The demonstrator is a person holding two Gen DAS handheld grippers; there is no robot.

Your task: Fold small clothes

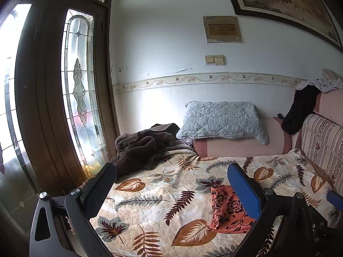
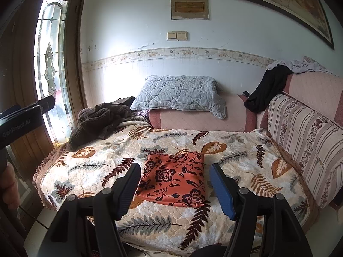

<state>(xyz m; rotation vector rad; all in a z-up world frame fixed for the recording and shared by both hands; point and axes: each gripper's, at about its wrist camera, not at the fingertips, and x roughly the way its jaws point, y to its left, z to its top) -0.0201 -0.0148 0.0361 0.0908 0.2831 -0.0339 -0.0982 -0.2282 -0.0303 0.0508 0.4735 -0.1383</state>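
Pale blue wall (image 1: 163, 42) behind a bed, with a framed painting (image 1: 283, 2) at upper right, a small plaque (image 1: 222, 29) and a double switch (image 1: 214, 60) below it. At left, a dark wooden door (image 1: 49, 98) with leaded glass, bright with daylight. Seen from the left wrist: leaf-print cover (image 1: 154, 192) spread over the bed, a brown fleece (image 1: 141, 147) heaped at its far left corner, a grey quilted pillow (image 1: 223, 121) on a pink bolster against the wall. Black garment (image 1: 300, 109) and white cloth (image 1: 321, 84) draped over the sofa back at right. Left tongs (image 1: 171, 190) held above the cover, jaws wide apart, nothing between them. Folded orange cloth (image 1: 225, 209) with dark flowers lying flat on the cover, partly hidden behind the blue right finger (image 1: 244, 192).

Seen from the right wrist: same bed, cover (image 2: 235, 150) reaching to a striped cushion (image 2: 304, 141) at right. Orange cloth (image 2: 173, 177) near the middle of the cover, folded into a rough square, lying flat. Right tongs (image 2: 174, 186) poised over its near edge, jaws apart, black finger (image 2: 126, 190) to the cloth's left, blue finger (image 2: 220, 190) to its right; not clamped on it, and contact with the fabric cannot be judged. Pillow (image 2: 178, 94) and fleece (image 2: 98, 122) further back, black garment (image 2: 268, 90) on the sofa back. At the left edge, the other tool's dark body with lettering, and part of a hand (image 2: 8, 184) below it.
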